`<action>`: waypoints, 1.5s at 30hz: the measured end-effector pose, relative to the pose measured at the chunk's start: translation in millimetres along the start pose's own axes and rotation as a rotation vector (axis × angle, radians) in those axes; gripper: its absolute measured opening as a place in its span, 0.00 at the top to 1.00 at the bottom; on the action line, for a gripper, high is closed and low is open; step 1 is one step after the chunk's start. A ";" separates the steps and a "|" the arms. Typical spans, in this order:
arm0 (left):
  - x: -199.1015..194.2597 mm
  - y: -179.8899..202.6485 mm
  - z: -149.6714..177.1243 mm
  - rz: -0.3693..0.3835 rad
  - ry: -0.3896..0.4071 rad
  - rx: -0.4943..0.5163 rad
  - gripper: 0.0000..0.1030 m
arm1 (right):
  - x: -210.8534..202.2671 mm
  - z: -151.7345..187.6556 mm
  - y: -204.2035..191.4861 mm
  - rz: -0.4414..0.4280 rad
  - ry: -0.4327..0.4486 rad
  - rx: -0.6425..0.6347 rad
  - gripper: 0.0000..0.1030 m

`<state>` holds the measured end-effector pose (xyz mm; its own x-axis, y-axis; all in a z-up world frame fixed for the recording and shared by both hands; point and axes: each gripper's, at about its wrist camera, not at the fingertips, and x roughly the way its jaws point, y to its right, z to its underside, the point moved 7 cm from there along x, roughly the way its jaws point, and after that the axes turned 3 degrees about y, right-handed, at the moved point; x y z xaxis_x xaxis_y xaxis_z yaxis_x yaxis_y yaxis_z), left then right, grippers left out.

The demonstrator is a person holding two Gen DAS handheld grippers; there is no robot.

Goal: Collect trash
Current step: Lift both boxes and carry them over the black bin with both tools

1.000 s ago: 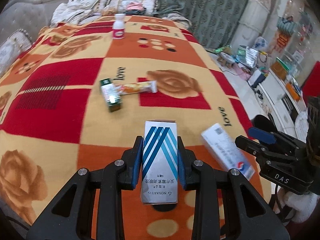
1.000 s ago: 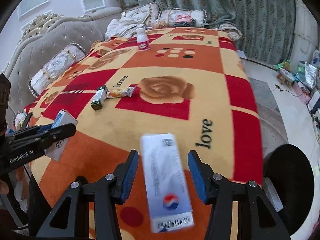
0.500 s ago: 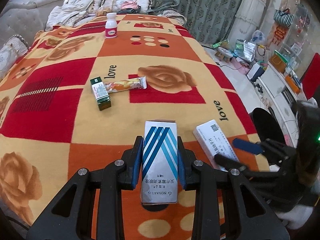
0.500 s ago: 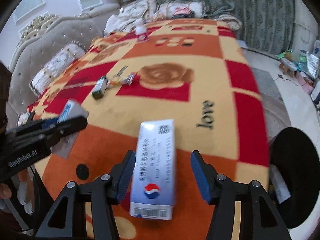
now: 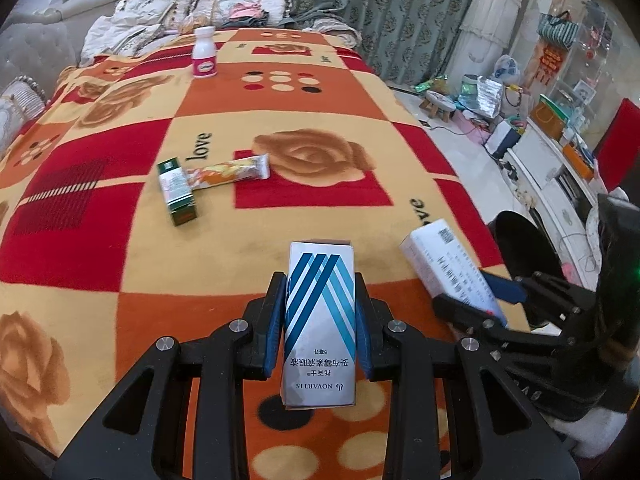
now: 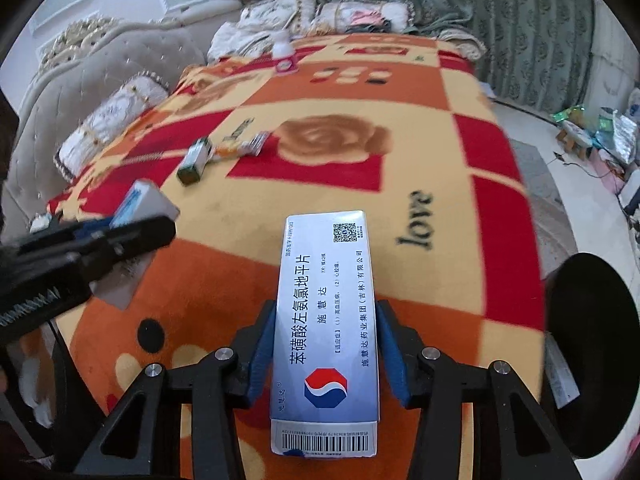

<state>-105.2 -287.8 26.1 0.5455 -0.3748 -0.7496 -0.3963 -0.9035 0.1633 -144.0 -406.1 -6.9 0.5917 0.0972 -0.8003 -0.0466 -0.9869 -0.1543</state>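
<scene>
My left gripper (image 5: 320, 285) is shut on a white carton with blue stripes (image 5: 320, 320), held just above the patterned blanket (image 5: 224, 264). In the right wrist view that carton (image 6: 146, 200) and the left gripper (image 6: 120, 232) sit at the left. My right gripper (image 6: 326, 309) has a long white medicine box with a red-and-blue logo (image 6: 325, 280) between its pads; the jaws are closing and the pads press its sides. The left wrist view shows this box (image 5: 436, 256) tilted up off the blanket in the right gripper (image 5: 476, 298).
Farther up the blanket lie a green carton (image 5: 176, 192) and a snack wrapper (image 5: 232, 170), touching. A white bottle with a pink label (image 5: 204, 58) stands near the far end. A black round bin (image 6: 592, 360) stands on the floor off the bed's right edge. Pillows line the headboard.
The right jaws widened, then closed onto the long white box, which now lies straight between them and is tilted up off the blanket. The left gripper keeps its hold on the striped carton.
</scene>
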 end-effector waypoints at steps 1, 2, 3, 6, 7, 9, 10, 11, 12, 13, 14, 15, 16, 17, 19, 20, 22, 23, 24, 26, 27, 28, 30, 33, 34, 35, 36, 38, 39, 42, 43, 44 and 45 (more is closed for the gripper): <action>0.7 4.4 -0.9 0.005 0.000 0.006 0.72 | -5.4 -1.4 5.3 0.009 0.009 0.009 0.55; 1.0 11.2 -1.7 0.012 0.001 0.015 0.72 | -9.9 -2.9 10.6 0.016 0.017 0.017 0.55; 1.7 15.9 -2.4 0.016 0.002 0.022 0.72 | -14.4 -3.4 15.7 0.022 0.023 0.025 0.55; 4.1 32.8 -4.8 0.040 0.001 0.041 0.72 | -25.3 -5.0 28.5 0.044 0.039 0.045 0.55; 5.3 40.0 -5.7 0.053 0.000 0.047 0.72 | -29.5 -5.1 34.1 0.052 0.046 0.053 0.55; 7.0 51.5 -7.2 0.074 -0.004 0.056 0.72 | -36.8 -4.5 45.5 0.070 0.055 0.070 0.55; 7.8 57.5 -8.0 0.086 -0.005 0.062 0.72 | -40.8 -3.8 52.9 0.081 0.059 0.082 0.55; 9.4 65.8 -8.9 0.099 -0.006 0.070 0.72 | -43.5 -3.2 58.6 0.089 0.061 0.090 0.55; 10.6 71.5 -9.8 0.108 -0.008 0.075 0.72 | -47.6 -2.4 66.9 0.102 0.066 0.102 0.55; 12.1 77.5 -10.5 0.118 -0.012 0.079 0.72 | -51.0 -1.5 73.7 0.113 0.071 0.113 0.55; 13.6 84.6 -11.6 0.130 -0.016 0.082 0.72 | -54.0 -0.5 80.4 0.121 0.073 0.125 0.55; 14.8 92.5 -12.9 0.144 -0.019 0.087 0.72 | -56.4 0.4 86.7 0.128 0.076 0.136 0.55; 15.6 100.9 -14.6 0.156 -0.017 0.095 0.72 | -59.7 1.9 96.0 0.141 0.078 0.151 0.55; 15.9 106.1 -15.8 0.162 -0.015 0.102 0.72 | -62.2 3.7 102.5 0.151 0.079 0.161 0.55; 17.8 119.8 -18.9 0.178 -0.016 0.117 0.72 | -66.3 6.3 116.7 0.171 0.080 0.181 0.55; 19.4 128.2 -20.5 0.191 -0.017 0.126 0.72 | -68.2 7.4 122.5 0.179 0.081 0.189 0.55; 23.1 141.2 -22.7 0.205 -0.020 0.138 0.72 | -72.9 11.1 135.0 0.198 0.082 0.205 0.55; 24.9 145.4 -23.1 0.210 -0.023 0.142 0.72 | -74.1 12.1 139.5 0.204 0.082 0.212 0.55; 27.6 152.6 -23.8 0.220 -0.028 0.148 0.72 | -75.4 13.5 145.0 0.210 0.082 0.218 0.55; 33.2 163.7 -25.5 0.236 -0.038 0.156 0.72 | -77.4 16.2 153.8 0.221 0.080 0.226 0.55; 35.6 168.3 -26.1 0.241 -0.041 0.159 0.72 | -77.9 17.6 157.5 0.226 0.079 0.229 0.55; 37.6 173.0 -26.6 0.247 -0.044 0.163 0.72 | -78.2 19.1 162.5 0.231 0.076 0.236 0.55; 43.2 184.1 -28.6 0.260 -0.051 0.170 0.72 | -78.6 23.1 171.7 0.239 0.072 0.249 0.55; 50.6 197.7 -30.1 0.274 -0.060 0.183 0.72 | -78.5 28.4 185.8 0.255 0.064 0.270 0.55; 53.8 202.2 -30.8 0.281 -0.063 0.187 0.72 | -78.0 29.5 189.8 0.257 0.062 0.276 0.55; 56.3 206.8 -30.9 0.285 -0.066 0.190 0.72 | -78.1 31.4 194.0 0.261 0.060 0.281 0.55; 58.8 210.1 -31.2 0.289 -0.070 0.192 0.72 | -78.2 32.5 196.8 0.263 0.058 0.285 0.55; 62.9 213.9 -31.6 0.299 -0.078 0.192 0.72 | -76.4 34.1 203.5 0.267 0.053 0.296 0.55; 66.2 217.1 -31.9 0.304 -0.083 0.191 0.72 | -75.7 35.1 206.0 0.267 0.050 0.300 0.55; 75.6 223.1 -32.1 0.309 -0.101 0.191 0.72 | -73.1 37.2 212.0 0.271 0.044 0.307 0.55; 78.1 223.9 -32.2 0.310 -0.105 0.191 0.72 | -72.2 37.6 214.6 0.271 0.044 0.313 0.55; 81.2 226.0 -32.4 0.313 -0.110 0.190 0.72 | -71.8 38.0 216.5 0.271 0.045 0.317 0.55; 83.3 227.6 -32.7 0.314 -0.112 0.189 0.72 | -71.7 38.7 218.7 0.273 0.046 0.322 0.55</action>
<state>-125.8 -531.4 21.8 0.2959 -0.5931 -0.7488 -0.6667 -0.6896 0.2828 -227.8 -624.0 -5.7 0.5576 -0.1750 -0.8115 -0.4515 -0.8842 -0.1195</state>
